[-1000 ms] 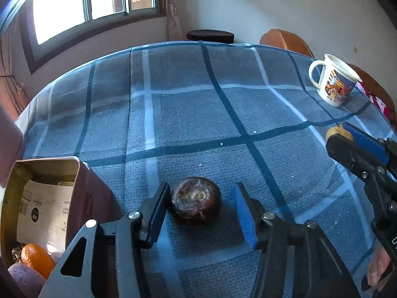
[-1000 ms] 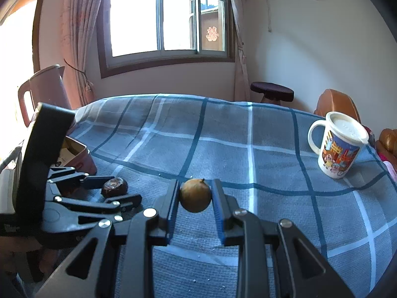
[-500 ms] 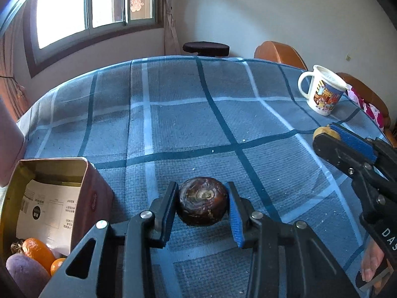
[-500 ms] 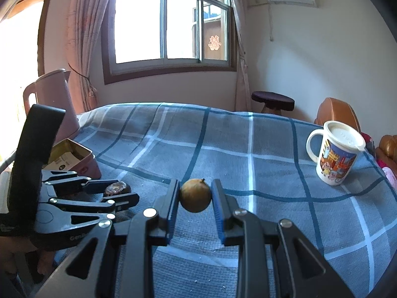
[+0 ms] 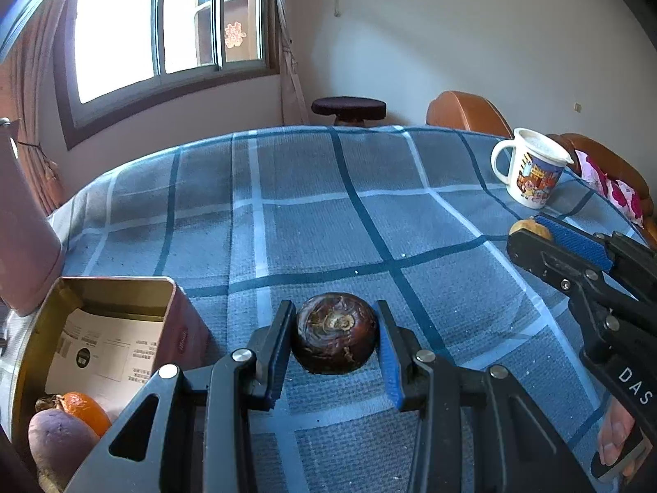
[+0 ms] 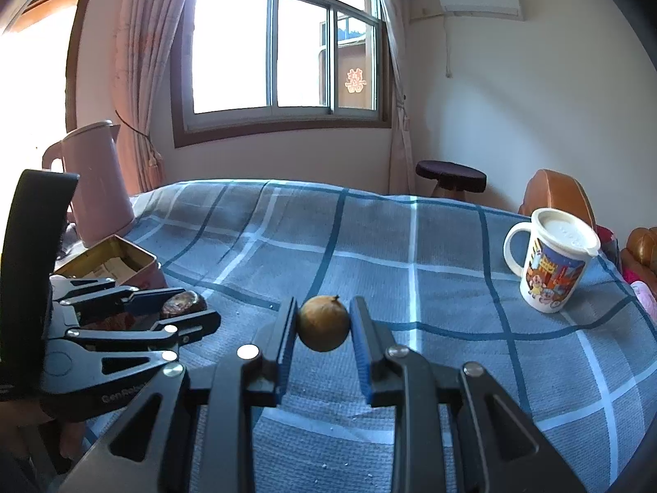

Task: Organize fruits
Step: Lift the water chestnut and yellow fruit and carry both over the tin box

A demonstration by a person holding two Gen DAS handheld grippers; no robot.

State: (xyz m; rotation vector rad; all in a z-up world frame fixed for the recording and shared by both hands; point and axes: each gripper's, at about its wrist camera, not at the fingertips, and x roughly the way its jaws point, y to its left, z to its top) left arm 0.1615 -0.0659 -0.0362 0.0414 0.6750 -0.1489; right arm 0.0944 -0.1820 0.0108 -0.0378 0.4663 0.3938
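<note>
My left gripper (image 5: 334, 345) is shut on a dark brown round fruit (image 5: 334, 332), held just above the blue checked tablecloth (image 5: 328, 213). The same dark fruit (image 6: 180, 303) shows between the left gripper's fingers at the left of the right wrist view. My right gripper (image 6: 323, 330) is shut on a small tan round fruit (image 6: 323, 323), lifted off the cloth. That tan fruit (image 5: 529, 228) peeks out at the right gripper's tip in the left wrist view. A red open tin (image 5: 180, 328) to the left holds an orange (image 5: 84, 411) and a purple tuber (image 5: 61, 441).
A white cartoon mug (image 6: 552, 261) with a lid stands at the far right of the table. A pink jug (image 6: 100, 183) stands behind the tin (image 6: 141, 267) at the left. A dark stool (image 6: 451, 176) and orange chairs (image 5: 464, 113) lie beyond the table's far edge.
The left gripper closed on the dark fruit and lifted it off the cloth, tilting up a little. The right gripper kept still with its tan fruit.
</note>
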